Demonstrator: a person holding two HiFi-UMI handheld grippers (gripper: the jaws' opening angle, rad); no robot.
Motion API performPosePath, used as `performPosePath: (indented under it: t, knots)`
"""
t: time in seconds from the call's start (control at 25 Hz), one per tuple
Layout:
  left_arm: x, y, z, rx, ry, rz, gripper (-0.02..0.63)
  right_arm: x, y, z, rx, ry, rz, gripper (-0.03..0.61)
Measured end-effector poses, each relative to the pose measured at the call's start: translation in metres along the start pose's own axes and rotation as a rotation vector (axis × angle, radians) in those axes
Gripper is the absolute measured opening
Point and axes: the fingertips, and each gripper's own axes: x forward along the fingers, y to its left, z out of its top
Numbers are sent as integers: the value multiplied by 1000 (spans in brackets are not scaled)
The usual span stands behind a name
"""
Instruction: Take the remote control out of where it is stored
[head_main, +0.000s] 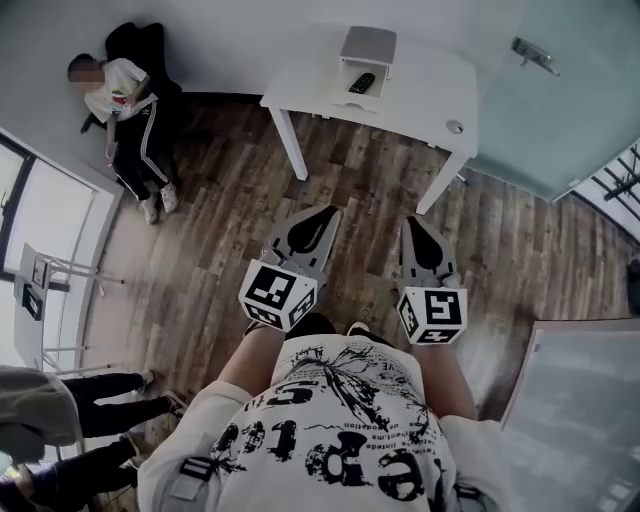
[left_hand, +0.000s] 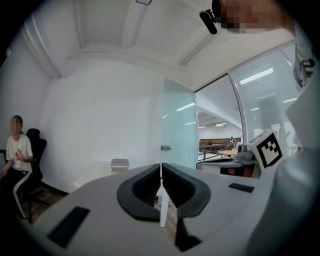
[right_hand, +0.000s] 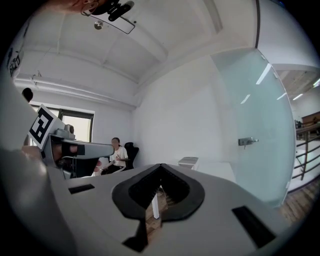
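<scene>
Close in front of the person, the left gripper (head_main: 322, 215) and the right gripper (head_main: 414, 224) are held side by side above the wooden floor (head_main: 360, 190). Each has its jaws pressed together with nothing between them. Well beyond both, on the white table (head_main: 420, 95) by the wall, the dark remote control (head_main: 362, 83) lies in the pulled-out drawer (head_main: 345, 96) of a small grey box (head_main: 368, 45), far from either pair of jaws.

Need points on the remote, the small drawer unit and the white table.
remote (head_main: 362, 83): head view, middle of its black body.
small drawer unit (head_main: 368, 44): head view, its grey top.
white table (head_main: 425, 85): head view, bare tabletop.
</scene>
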Motion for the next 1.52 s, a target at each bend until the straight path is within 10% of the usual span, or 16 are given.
performPosePath:
  t: [0.52,1.12,1.52]
  knots:
    - [131,42,-9,-27,51,-68,8,75,-101,-20,91,49,-111,2]
    - [315,213,14,-43,76,-241,8,290,-164,24,49,81,-256,2]
    - [370,289,-6,-67,153,-210,8,384,-187,19,59,130,-240,2]
